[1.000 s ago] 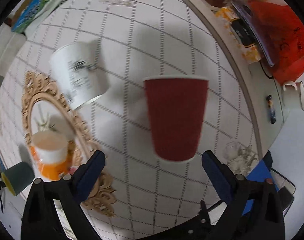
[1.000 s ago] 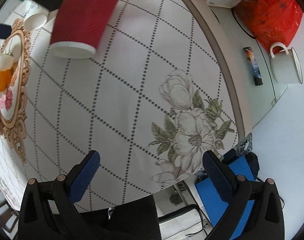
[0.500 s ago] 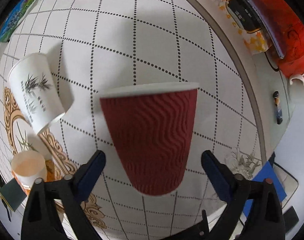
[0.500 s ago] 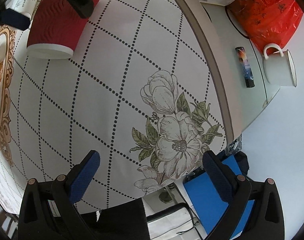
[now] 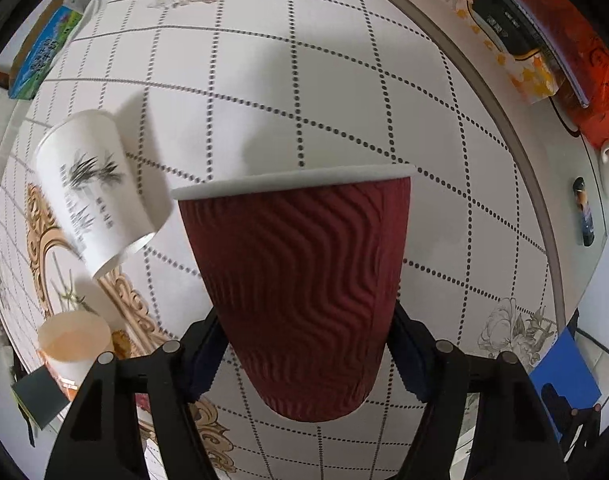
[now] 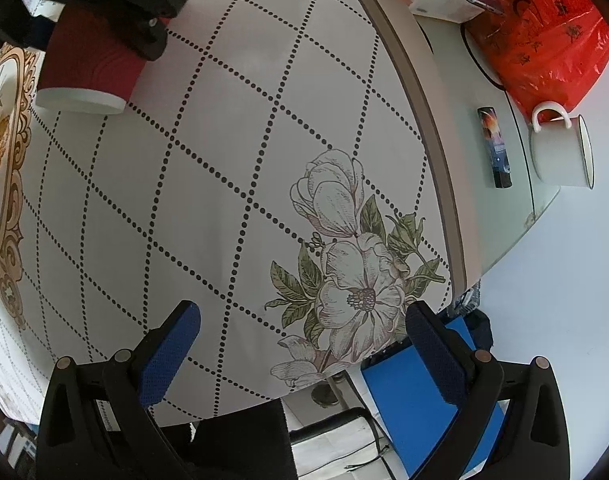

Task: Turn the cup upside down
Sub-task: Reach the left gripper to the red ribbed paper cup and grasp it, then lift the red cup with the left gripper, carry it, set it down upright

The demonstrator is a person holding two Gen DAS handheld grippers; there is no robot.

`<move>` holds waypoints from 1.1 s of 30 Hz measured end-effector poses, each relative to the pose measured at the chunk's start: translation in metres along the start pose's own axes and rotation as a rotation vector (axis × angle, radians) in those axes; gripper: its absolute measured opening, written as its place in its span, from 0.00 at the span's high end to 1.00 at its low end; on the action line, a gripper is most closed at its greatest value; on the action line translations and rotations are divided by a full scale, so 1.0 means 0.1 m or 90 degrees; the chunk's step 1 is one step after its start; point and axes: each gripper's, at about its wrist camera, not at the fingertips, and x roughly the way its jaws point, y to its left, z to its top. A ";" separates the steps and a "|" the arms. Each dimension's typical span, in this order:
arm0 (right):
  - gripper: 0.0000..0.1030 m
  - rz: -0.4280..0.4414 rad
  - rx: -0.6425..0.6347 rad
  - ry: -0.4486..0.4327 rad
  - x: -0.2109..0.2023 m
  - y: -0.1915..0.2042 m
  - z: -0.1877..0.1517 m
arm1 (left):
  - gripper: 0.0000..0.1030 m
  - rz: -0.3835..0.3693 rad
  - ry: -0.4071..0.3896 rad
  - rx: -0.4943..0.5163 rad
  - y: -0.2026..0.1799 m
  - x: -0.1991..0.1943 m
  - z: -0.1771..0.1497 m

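Quilted desk (image 5: 344,80) | left tool (image 5: 304,356) now closed on red cup (image 5: 300,280), flip next | right tool (image 6: 300,344) wide, idle

- Red cup (image 5: 300,292): hides the inner faces of the left gripper (image 5: 304,354) fingers, so contact cannot be confirmed; its interior is not visible. In the right wrist view the left gripper body covers the cup's upper part.
- White cup (image 5: 90,188): printed text too small to read.
- Orange cup (image 5: 74,346): lower part hidden behind a gripper arm.
- Mug (image 6: 562,150): cut off at the left view's edge, only its handle showing.
- Red bag (image 6: 544,28): cropped by the frame; markings illegible.
- Blue box (image 5: 44,50): print unreadable.
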 end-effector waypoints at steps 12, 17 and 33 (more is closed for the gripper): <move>0.00 0.046 -0.025 -0.025 -0.21 0.03 -0.29 | 0.32 -0.033 -0.030 -0.130 0.64 -0.39 -1.03; 0.00 0.074 -0.055 -0.032 -0.28 0.16 -0.49 | 0.31 -0.049 -0.033 -0.213 1.05 -0.49 -1.70; 0.00 0.108 -0.184 -0.043 -0.38 1.03 -1.10 | 0.31 -0.157 0.008 -0.463 1.31 -0.14 -2.60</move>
